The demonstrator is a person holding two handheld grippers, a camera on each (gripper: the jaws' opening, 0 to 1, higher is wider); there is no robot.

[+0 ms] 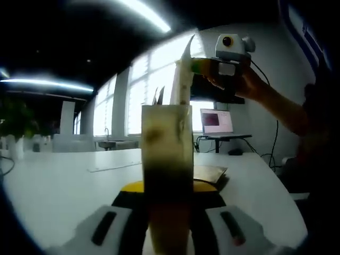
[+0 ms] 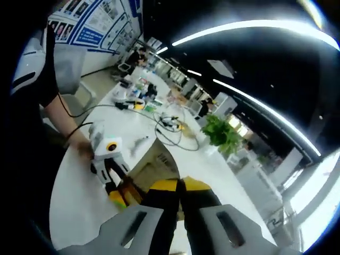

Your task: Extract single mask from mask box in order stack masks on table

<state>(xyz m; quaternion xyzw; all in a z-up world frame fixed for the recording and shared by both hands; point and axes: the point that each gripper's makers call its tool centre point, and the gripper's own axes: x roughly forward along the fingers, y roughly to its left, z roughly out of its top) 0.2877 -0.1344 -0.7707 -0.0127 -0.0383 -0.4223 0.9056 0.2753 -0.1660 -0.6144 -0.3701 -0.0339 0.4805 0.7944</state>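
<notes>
In the left gripper view my left gripper [image 1: 168,187] is shut on the tall tan mask box [image 1: 167,143], held upright above the white table [image 1: 64,186]. A white mask [image 1: 184,79] sticks up out of the box top. My right gripper [image 1: 195,66], held by a hand, is shut on the mask's upper end. In the right gripper view my right gripper [image 2: 179,187] looks down with its jaws together. Below it lie the box top [image 2: 154,162] and the left gripper [image 2: 125,194] clamped on the box.
An open laptop [image 1: 215,122] stands on a far desk, with a flat brownish sheet [image 1: 208,172] on the table behind the box. Cables [image 2: 170,125], small items and a potted plant [image 2: 222,134] sit farther along the table [image 2: 79,202]. A person [image 2: 48,79] stands at its edge.
</notes>
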